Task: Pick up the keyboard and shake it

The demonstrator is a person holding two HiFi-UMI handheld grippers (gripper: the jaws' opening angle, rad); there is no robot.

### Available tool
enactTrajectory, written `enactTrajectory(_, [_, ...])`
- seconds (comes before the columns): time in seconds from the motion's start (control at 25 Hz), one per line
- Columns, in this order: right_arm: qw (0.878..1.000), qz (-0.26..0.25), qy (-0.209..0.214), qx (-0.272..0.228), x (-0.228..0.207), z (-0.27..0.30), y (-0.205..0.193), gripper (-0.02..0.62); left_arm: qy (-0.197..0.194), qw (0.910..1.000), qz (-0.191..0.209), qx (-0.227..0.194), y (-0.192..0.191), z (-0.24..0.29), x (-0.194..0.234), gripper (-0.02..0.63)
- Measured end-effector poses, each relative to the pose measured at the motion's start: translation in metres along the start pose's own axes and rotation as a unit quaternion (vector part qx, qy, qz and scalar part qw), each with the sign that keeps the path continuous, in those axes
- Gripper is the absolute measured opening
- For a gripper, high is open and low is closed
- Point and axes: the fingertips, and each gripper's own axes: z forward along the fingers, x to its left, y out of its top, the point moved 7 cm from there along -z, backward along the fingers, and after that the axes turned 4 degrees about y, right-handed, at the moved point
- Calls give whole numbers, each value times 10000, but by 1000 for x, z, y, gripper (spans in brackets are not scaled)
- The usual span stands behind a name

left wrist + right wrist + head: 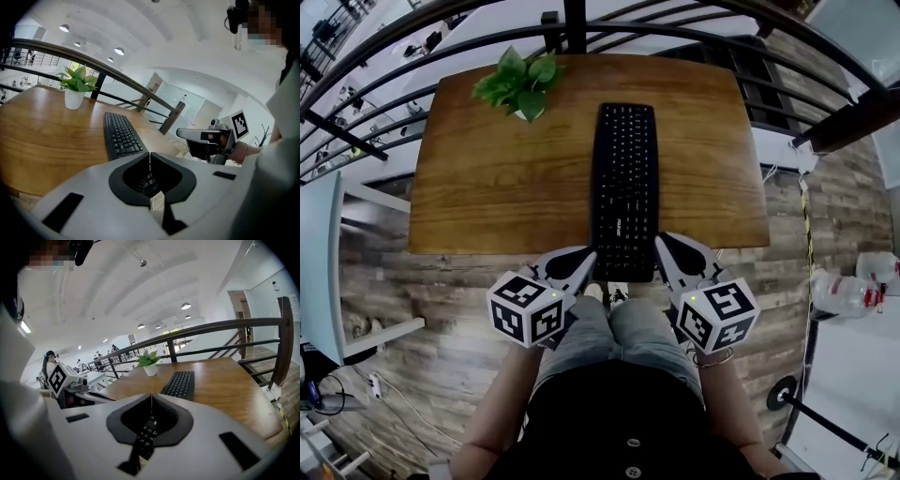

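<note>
Left gripper (588,256) and right gripper (660,242), head view: both clenched, empty, just beside the near end of the keyboard (624,187), equally close. Its long axis runs straight away from you across the table (487,178).

Left gripper view: keyboard ahead, slightly left; plant (75,86) well beyond.

Right gripper view: keyboard ahead, slightly right. Nothing obstructs; your jaws must open first.
</note>
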Motion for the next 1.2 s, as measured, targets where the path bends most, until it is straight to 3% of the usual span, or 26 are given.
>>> enactTrajectory(0.24, [10000,-25,1,-57,-12,1,-5,28,366,9983,-410,181,-19,5,16,21])
enactTrajectory(0.4, [9998,-133,128,122,-16,9,-10,29,505,9945,-866,307,-31,9,26,21])
enactTrajectory(0.52, [9994,-90,214,247,-18,14,-18,28,643,9920,-978,471,-42,13,33,21])
enactTrajectory(0.76, [9998,-27,183,-17,-19,17,-29,28,298,9840,-1600,725,-60,23,38,25])
enactTrajectory(0.8, [9998,-37,183,-44,-19,18,-31,28,262,9828,-1662,765,-62,25,39,38])
enactTrajectory(0.88, [9998,-36,202,-23,-20,20,-35,28,237,9799,-1779,871,-70,29,42,140])
enactTrajectory(1.2, [9997,81,209,45,-27,25,-42,28,-239,9588,-2593,1136,-95,53,53,274])
